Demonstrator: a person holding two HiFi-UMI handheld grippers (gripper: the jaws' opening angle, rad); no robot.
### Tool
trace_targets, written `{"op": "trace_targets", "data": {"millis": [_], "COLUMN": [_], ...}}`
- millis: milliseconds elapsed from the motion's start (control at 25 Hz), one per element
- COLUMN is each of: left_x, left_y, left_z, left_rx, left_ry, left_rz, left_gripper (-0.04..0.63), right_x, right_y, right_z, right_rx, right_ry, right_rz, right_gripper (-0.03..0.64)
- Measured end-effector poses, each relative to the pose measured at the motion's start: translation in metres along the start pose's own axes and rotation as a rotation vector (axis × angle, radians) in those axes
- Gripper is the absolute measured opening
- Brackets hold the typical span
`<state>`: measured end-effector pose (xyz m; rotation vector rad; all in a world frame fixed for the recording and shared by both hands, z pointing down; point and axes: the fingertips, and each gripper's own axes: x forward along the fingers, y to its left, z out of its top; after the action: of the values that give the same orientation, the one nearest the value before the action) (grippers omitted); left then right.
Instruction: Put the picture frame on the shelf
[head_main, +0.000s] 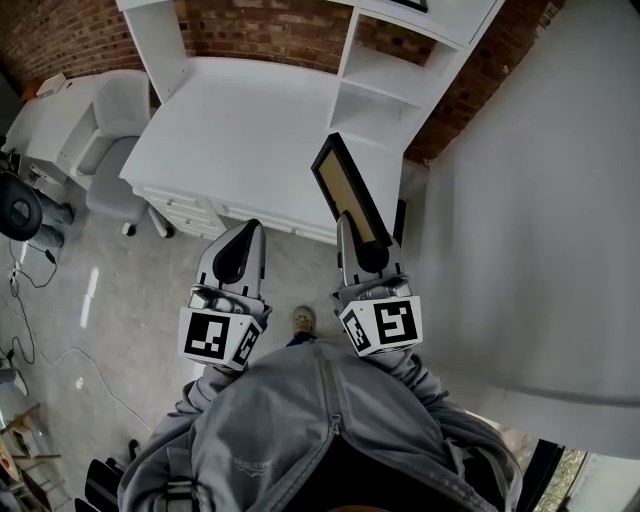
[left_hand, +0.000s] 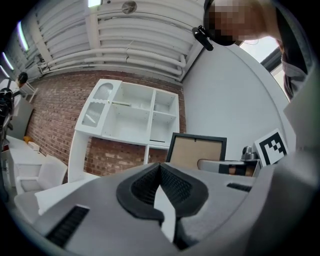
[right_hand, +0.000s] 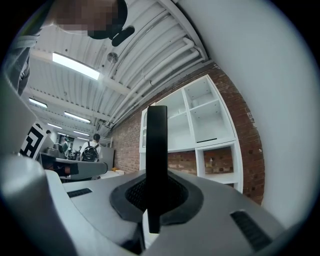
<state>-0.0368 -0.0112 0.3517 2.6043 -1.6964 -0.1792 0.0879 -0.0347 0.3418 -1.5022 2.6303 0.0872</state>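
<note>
Right claw (head_main: 349, 222) pinches the picture frame (head_main: 346, 186) by one edge, with the frame edge-on between the pads, sticking out ahead of the claw, its brown panel turned toward the left claw (head_main: 244, 236). Left claw is pressed together on nothing, just beside the right one. White shelf (head_main: 388, 88) with open compartments stands ahead of both claws against the brick wall (head_main: 270, 25), with the white worktop (head_main: 245, 125) ahead of the left claw, apart from the frame
</note>
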Motion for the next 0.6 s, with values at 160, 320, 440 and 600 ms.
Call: {"op": "trace_targets", "data": {"millis": [160,320,440,600], "left_x": [0.027,0.051,0.062,0.07], "left_y": [0.01,0.015,0.018,0.021], "left_z": [0.0,0.001,0.002,0.001], "left_rx": [0.004,0.013,0.022,0.023], "left_ry": [0.0,-0.005,-0.014,-0.016], "left_rz": [0.03,0.06,0.082,0.103], "left_gripper": [0.006,0.006,0.006,0.006], "right_x": [0.027,0.05,0.065,0.074], "right_y": [-0.018,-0.037,-0.046,-0.052], "right_z": [-0.002,-0.003,-0.003,-0.003], "right_rx": [0.005,0.009,0.005,0.009], "right_ry": [0.001,-0.005,-0.018,-0.024], "right_rz": [0.03,0.061,0.086,0.105], "right_gripper": [0.034,0.034,0.034,0.034]}}
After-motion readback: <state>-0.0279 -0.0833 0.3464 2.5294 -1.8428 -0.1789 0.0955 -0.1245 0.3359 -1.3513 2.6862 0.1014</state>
